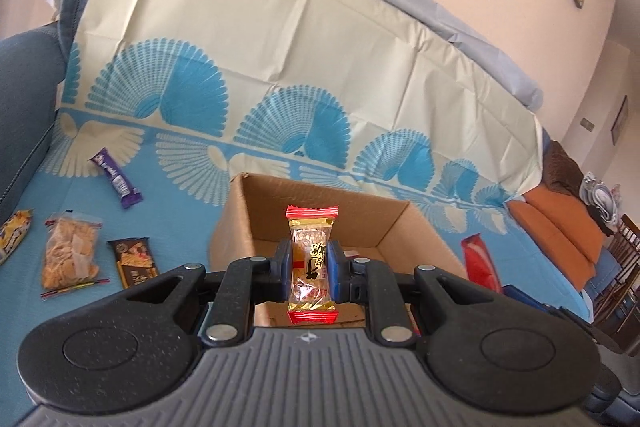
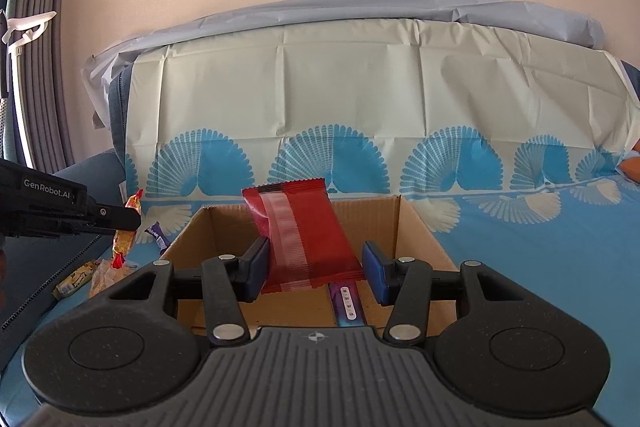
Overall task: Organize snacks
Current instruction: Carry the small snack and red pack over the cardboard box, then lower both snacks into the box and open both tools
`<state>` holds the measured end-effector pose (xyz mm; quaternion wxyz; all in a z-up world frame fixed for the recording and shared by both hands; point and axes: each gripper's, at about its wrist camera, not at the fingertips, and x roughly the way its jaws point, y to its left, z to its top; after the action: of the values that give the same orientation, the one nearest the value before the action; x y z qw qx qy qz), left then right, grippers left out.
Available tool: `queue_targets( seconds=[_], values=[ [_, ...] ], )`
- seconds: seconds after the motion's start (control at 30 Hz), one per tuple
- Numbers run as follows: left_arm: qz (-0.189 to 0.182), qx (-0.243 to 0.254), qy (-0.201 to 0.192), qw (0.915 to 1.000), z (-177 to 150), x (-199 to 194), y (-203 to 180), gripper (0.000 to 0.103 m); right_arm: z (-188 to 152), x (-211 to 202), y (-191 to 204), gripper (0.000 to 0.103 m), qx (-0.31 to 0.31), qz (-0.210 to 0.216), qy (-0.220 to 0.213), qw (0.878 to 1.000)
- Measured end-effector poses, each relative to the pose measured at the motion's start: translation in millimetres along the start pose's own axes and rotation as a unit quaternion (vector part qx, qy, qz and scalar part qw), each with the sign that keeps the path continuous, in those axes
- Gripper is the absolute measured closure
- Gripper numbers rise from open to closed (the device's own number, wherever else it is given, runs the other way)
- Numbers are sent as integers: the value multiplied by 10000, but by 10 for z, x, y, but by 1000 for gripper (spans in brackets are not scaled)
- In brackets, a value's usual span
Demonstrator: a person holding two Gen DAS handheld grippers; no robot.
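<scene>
My left gripper [image 1: 311,263] is shut on a gold candy with red ends [image 1: 311,247], held upright over the near wall of an open cardboard box [image 1: 240,219]. In the right wrist view the same candy [image 2: 126,231] hangs from the left gripper at the far left. My right gripper [image 2: 316,269] is open; a red snack pack [image 2: 304,231] sits tilted between its fingers, above the box [image 2: 416,227]. It touches the left pad; I cannot tell if it is falling. A purple bar [image 2: 347,303] lies on the box floor.
On the blue patterned cover left of the box lie a purple chocolate bar [image 1: 116,179], a clear bag of chips [image 1: 70,255], a dark brown pack [image 1: 136,261] and a yellow pack [image 1: 14,233]. The sofa back rises behind the box.
</scene>
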<state>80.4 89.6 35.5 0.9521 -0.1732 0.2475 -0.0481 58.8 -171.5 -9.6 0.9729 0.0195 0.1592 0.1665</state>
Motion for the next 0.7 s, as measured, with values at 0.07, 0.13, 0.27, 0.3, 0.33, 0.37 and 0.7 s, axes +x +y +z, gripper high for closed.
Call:
queue_targets(
  seconds=[0.07,0.13,0.27,0.3,0.33,0.37,0.7],
  values=[
    [-76,48,-48,9999,-7,-3,-38,84,1,0,12,51,0,-23,4,10000],
    [-143,88,-82,9998,-12,-6,-65,84,3,0,17,51,-6,-40,3,10000],
    [-247,160,-124,9995,-26,-6,-119,84,1,0,30,51,-33,-49,5,10000],
    [-271,180,-129,9994,-30,-3,-136,84,2,1,36,51,-43,-51,8,10000],
    [-293,204,-134,9993,-35,-1,-153,84,5,2,42,51,-53,-50,9,10000],
    [-311,232,-138,9992,-40,1,-168,84,7,4,44,51,-61,-48,12,10000],
    [-468,397,-140,9980,-94,40,-333,84,17,17,61,51,-108,-46,38,9999]
  ],
)
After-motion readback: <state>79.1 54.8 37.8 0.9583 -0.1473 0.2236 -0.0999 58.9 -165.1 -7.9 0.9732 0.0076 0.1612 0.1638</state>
